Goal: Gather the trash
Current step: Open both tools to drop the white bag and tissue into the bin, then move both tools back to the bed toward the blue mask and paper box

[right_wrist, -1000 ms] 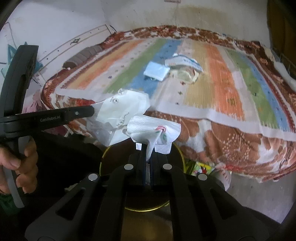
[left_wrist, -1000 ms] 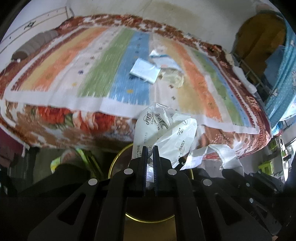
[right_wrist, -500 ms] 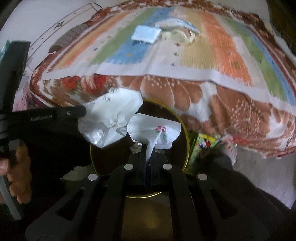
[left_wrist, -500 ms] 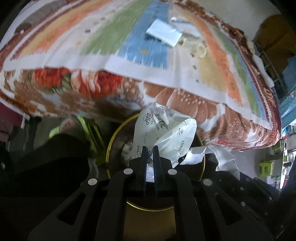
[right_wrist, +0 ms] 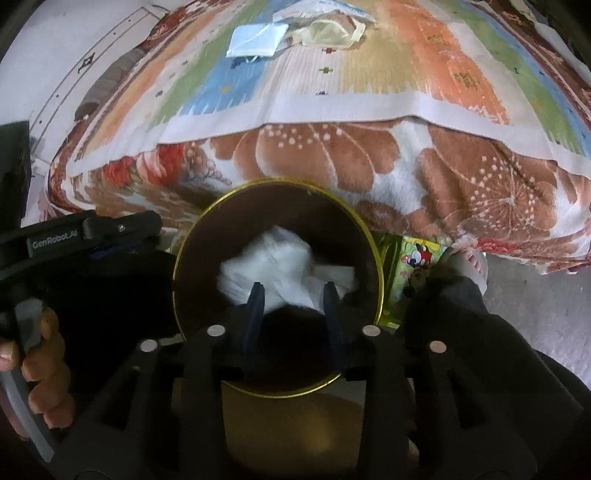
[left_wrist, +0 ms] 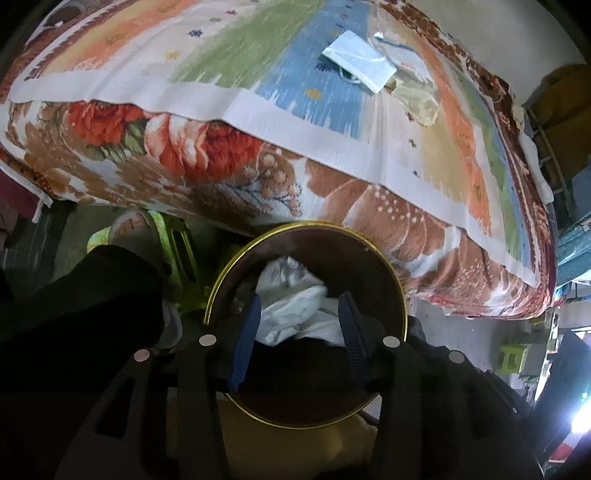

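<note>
A round gold-rimmed bin stands on the floor by the bed. White plastic wrappers and white crumpled tissue lie inside it. My left gripper is open and empty just above the bin's opening. My right gripper is open and empty over the same opening. On the bed lie a light blue face mask, a yellowish clear bag and a white-blue wrapper, an arm's reach beyond the bin.
The bed carries a striped mat over a floral blanket that hangs next to the bin. The left gripper's body and the hand holding it show at the left. A green stool and a sandalled foot stand left of the bin.
Both grippers opened and let go of their trash. The plastic wrappers and the tissue dropped into the bin. Both cameras tilted down toward the bin.
</note>
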The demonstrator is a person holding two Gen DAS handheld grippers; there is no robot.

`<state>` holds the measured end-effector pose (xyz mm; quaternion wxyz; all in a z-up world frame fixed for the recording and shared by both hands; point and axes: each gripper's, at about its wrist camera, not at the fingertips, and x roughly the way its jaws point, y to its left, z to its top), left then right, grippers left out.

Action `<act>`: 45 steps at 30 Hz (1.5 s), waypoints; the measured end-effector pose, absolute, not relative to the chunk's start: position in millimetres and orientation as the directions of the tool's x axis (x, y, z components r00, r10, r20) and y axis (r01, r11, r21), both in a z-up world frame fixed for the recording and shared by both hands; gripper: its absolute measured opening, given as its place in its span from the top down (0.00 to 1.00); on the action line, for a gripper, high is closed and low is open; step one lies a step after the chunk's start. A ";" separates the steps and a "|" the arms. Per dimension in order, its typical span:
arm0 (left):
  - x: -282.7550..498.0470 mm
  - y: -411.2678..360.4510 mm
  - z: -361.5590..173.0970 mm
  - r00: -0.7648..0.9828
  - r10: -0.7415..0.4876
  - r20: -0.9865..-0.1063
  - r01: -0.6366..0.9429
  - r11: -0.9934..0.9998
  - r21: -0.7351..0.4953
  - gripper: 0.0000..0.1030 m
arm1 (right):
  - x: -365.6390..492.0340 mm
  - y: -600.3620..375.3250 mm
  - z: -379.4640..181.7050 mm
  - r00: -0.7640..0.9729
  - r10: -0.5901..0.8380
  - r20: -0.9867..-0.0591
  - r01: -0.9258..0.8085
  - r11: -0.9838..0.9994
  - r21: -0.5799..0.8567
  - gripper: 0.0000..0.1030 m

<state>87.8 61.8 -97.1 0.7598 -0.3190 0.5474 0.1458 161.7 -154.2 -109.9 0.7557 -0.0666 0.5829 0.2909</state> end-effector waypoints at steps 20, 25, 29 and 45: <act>106.7 93.8 -38.3 0.490 0.026 -0.872 -0.532 0.801 -0.275 0.36 | 178.3 -138.1 -55.3 0.382 0.360 -0.851 -0.605 0.793 0.064 0.53; 112.7 99.9 -32.3 0.503 0.017 -0.864 -0.514 0.810 -0.283 0.29 | 181.4 -131.5 -47.7 0.404 0.372 -0.836 -0.629 0.777 0.041 0.51; 117.1 105.6 -29.7 0.515 0.000 -0.857 -0.512 0.802 -0.308 0.26 | 183.2 -126.6 -39.0 0.424 0.402 -0.811 -0.641 0.766 0.045 0.44; 168.9 122.5 -12.8 0.539 0.026 -0.842 -0.431 0.867 -0.250 0.06 | 221.4 -109.0 -21.1 0.544 0.367 -0.755 -0.626 0.776 -0.074 0.25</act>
